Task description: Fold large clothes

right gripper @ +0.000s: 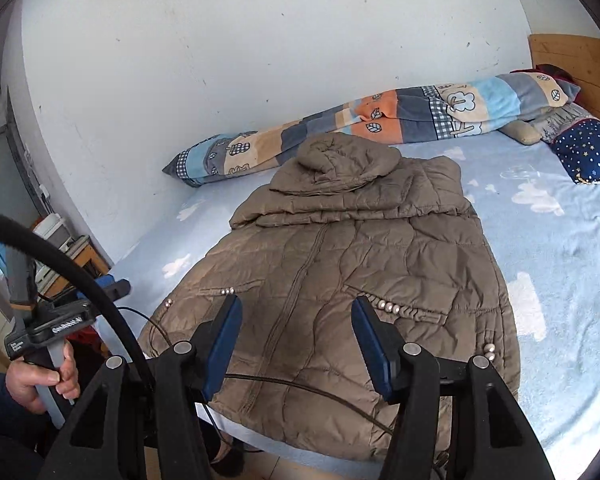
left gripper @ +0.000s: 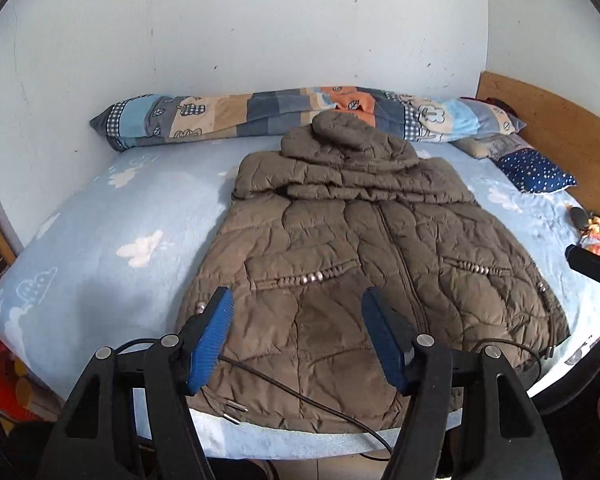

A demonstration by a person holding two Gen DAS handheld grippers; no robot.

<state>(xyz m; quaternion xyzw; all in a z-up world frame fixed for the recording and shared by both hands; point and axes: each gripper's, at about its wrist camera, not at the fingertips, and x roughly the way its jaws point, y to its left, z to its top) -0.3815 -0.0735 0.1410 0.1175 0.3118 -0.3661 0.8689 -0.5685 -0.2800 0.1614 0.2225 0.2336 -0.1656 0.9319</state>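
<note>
White lettering on the left tool's black handle (right gripper: 56, 330) is too blurred to read; nothing else bears text.

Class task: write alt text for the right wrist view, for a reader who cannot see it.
A brown padded jacket lies flat on a light blue bed, sleeves folded in, hood toward a patchwork pillow by the wall. The right gripper hovers over the hem, jaws open and empty. At left a hand holds the left gripper.

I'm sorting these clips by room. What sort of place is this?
Most likely a bedroom in a home. A brown padded coat lies spread on a bed with a light blue cloud-print sheet, a rolled patchwork blanket lies along the white wall, and a wooden headboard stands at one end.
</note>
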